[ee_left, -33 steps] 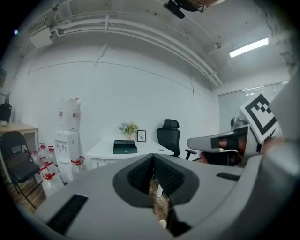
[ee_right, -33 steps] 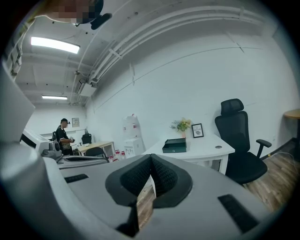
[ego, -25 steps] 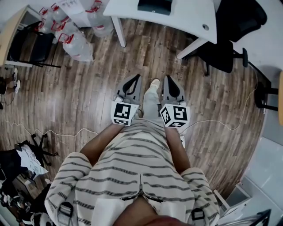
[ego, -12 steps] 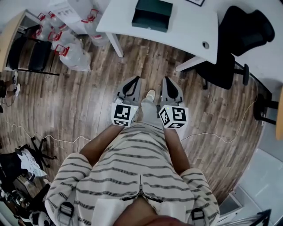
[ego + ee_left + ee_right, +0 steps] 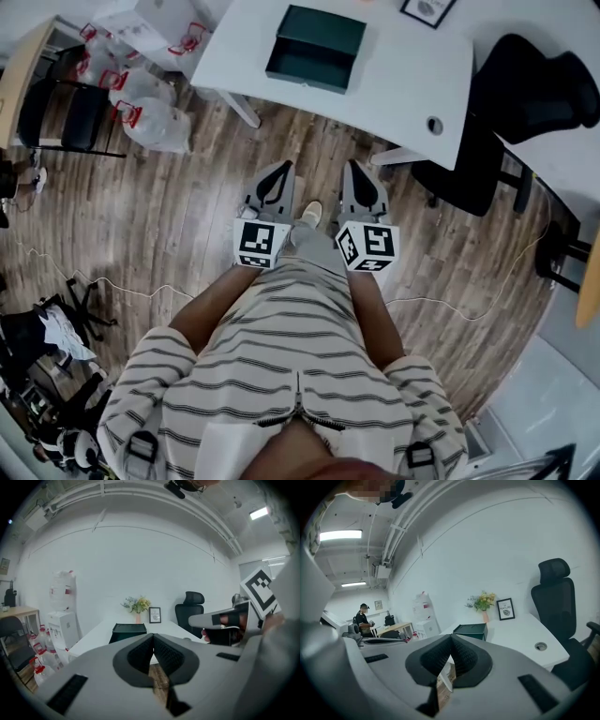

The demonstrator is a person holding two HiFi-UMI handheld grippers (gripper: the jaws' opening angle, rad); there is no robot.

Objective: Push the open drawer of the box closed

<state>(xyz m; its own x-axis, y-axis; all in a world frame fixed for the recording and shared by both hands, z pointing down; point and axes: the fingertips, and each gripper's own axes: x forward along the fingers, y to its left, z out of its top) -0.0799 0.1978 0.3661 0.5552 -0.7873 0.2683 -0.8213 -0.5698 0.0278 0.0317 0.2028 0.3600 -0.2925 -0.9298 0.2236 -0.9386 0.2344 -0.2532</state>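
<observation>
Head view: the dark green rectangular box [image 5: 316,47] sits on the white desk [image 5: 403,84] at the top of the frame; the left claw [image 5: 284,167] and the right claw [image 5: 356,169] are held side by side over the brown wood-plank floor [image 5: 187,216], short of the desk's near edge and pointing toward it; the box lies well ahead of both, roughly between their lines; its drawer seems to face the near edge, though from this height I cannot be sure how far it stands out; a black office chair [image 5: 525,84] stands to the desk's right.

Left gripper view: the jaws are clenched tip to tip with nothing between them; the box shows just above and left of the joined tips, far off on the desk; a vase of yellow flowers [image 5: 137,606] and a small framed picture [image 5: 154,615] stand behind it by the white wall; the right claw juts in at the right.

Right gripper view: these jaws are also pressed together and empty; the box shows just above and right of the tips, well apart from them; a person [image 5: 362,617] stands far off at the left.
</observation>
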